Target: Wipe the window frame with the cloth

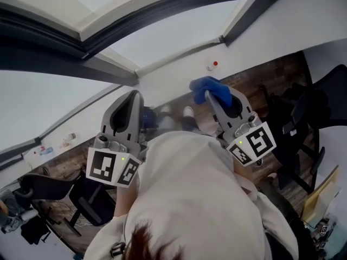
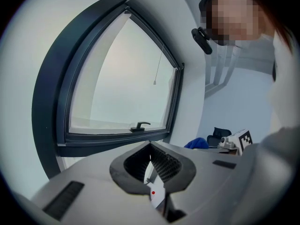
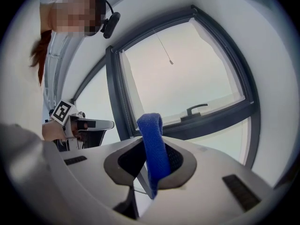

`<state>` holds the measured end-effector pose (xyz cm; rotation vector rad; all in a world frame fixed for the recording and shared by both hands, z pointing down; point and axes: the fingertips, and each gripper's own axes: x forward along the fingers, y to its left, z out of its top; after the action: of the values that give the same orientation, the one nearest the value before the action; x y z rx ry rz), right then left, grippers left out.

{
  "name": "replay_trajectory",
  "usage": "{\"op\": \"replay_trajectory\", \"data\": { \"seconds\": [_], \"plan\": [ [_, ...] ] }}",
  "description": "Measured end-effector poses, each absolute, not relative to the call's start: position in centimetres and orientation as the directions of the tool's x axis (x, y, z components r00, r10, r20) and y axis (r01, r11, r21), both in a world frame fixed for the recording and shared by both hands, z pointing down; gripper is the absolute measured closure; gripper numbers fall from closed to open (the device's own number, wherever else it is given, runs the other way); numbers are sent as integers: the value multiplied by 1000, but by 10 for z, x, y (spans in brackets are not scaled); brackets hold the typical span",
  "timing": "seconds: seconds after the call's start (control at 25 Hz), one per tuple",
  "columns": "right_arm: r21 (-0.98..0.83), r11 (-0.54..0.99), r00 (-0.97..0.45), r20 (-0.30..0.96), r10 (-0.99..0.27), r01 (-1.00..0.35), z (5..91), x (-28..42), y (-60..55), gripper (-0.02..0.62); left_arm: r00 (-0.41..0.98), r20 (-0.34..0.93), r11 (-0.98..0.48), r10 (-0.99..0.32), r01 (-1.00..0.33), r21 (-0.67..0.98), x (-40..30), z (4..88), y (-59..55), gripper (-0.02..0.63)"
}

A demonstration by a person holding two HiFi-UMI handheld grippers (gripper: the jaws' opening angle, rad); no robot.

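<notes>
— Where is the cloth (image 3: pixel 152 139)?
— Between the jaws of the right gripper (image 1: pixel 212 93), before the window frame (image 3: pixel 115 102).
— And the left gripper (image 1: pixel 132 99)?
— Beside it, to its left, with the handle (image 2: pixel 139 126) on the frame's bottom rail ahead.

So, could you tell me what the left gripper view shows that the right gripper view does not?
Only the left gripper view looks into the left gripper: jaws together, nothing between them. Only the right gripper view looks into the right gripper: jaws closed on the blue cloth. It also shows a hand on the left gripper. Both show the dark window frame, its handle, the hanging cord, the blue cloth, and the other gripper off to one side.
</notes>
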<state>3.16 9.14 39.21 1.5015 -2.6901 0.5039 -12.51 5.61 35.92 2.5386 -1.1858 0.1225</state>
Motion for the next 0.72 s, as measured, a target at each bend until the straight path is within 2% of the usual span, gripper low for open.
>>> {"op": "replay_trajectory", "data": {
  "seconds": [0.28,0.48,0.72],
  "plan": [
    [-160,522,-545,203,-813,-838,388,-59,37,546,705,218,-651,-675,-708,274,-170,359,39,597],
    [-79,592,-595,195,-780,-802,392,-141,-39,546,711,206,-650,-672,-700,296,-209,368,19,597],
    [49,670,-642,242,-727,-740,400,-239,-128,546,713,201,-643,-672,-696,319,-243,374,6,597]
  ]
}}
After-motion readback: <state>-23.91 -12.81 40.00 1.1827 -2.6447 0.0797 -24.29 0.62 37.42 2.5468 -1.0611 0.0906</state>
